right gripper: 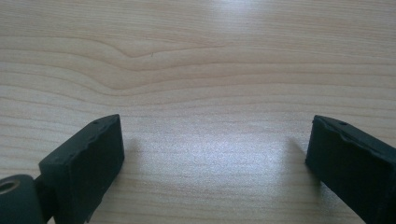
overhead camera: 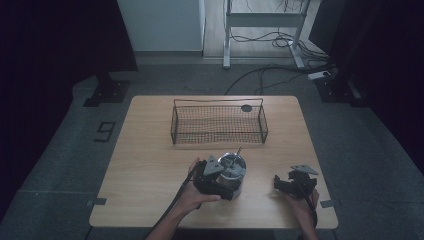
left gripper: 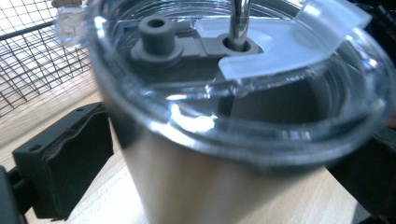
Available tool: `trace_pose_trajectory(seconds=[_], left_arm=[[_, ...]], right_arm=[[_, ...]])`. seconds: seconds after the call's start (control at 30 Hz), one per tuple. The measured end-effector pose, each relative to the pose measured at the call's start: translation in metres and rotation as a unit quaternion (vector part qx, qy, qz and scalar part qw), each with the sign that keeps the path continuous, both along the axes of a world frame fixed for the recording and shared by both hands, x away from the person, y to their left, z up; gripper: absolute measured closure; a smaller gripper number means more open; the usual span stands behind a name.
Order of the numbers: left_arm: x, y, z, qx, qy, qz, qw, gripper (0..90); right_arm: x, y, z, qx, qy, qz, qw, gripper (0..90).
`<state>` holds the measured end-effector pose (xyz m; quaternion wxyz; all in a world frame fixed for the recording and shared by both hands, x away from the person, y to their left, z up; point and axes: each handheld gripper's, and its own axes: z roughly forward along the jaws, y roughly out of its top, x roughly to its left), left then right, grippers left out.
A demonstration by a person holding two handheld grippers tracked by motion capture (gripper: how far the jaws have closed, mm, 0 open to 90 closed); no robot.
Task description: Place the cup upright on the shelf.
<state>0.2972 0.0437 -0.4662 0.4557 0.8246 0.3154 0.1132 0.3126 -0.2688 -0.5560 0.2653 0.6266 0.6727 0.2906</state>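
A person sits at a wooden table (overhead camera: 150,165) and holds a claw tool in each hand.

The left gripper (overhead camera: 216,179) is at a shiny metal cup (overhead camera: 231,175). The cup stands upright on the table, near the front edge and a bit right of the middle. One black jaw is on each side of the cup, so the cup sits between them. In the left gripper view the cup (left gripper: 224,186) is very close. The left jaw there stands just beside the cup wall, and it is hard to tell if it touches. So one cannot tell if the claw is squeezing the cup or only set around it.

The cup has a clear lid (left gripper: 243,70) on top. A metal straw (left gripper: 239,18) pokes up through a hole in the lid.

Behind the cup, toward the far side of the table, stands a wire basket (overhead camera: 218,122). It is near the cup but does not touch it.

The right gripper (overhead camera: 295,182) rests down by the table's front right corner, well apart from the cup. In the right gripper view its two jaws stand wide apart with only bare wood (right gripper: 201,93) between them. It holds nothing.
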Motion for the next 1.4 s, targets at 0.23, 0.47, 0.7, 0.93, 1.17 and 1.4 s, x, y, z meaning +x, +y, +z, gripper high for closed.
trace_pose_trajectory(seconds=[0.23,0.47,0.7,0.93,1.17,1.4], left_arm=[[0.002,-0.014,-0.005,0.016,-0.022,0.021,0.9994,0.0],[0.005,-0.02,-0.01,0.027,-0.026,0.028,0.9989,0.0],[0.005,-0.022,-0.013,0.032,-0.032,0.021,0.9987,3.8],[0.004,-0.021,-0.013,0.032,-0.034,0.018,0.9987,4.2],[0.004,-0.021,-0.013,0.031,-0.035,0.02,0.9987,4.3],[0.006,-0.019,-0.012,0.028,-0.03,0.018,0.999,4.3]], right_arm=[[0.0,0.0,0.0,0.0,0.0,0.0,1.0,4.4],[-0.001,0.0,0.0,0.0,0.0,0.0,1.0,4.6],[-0.001,0.0,0.0,0.001,0.0,0.0,1.0,4.5],[-0.001,0.0,0.0,0.001,0.001,0.0,1.0,4.6],[-0.001,0.0,0.0,0.001,0.0,0.0,1.0,4.7],[-0.001,0.0,0.0,0.001,0.0,0.001,1.0,4.9]])
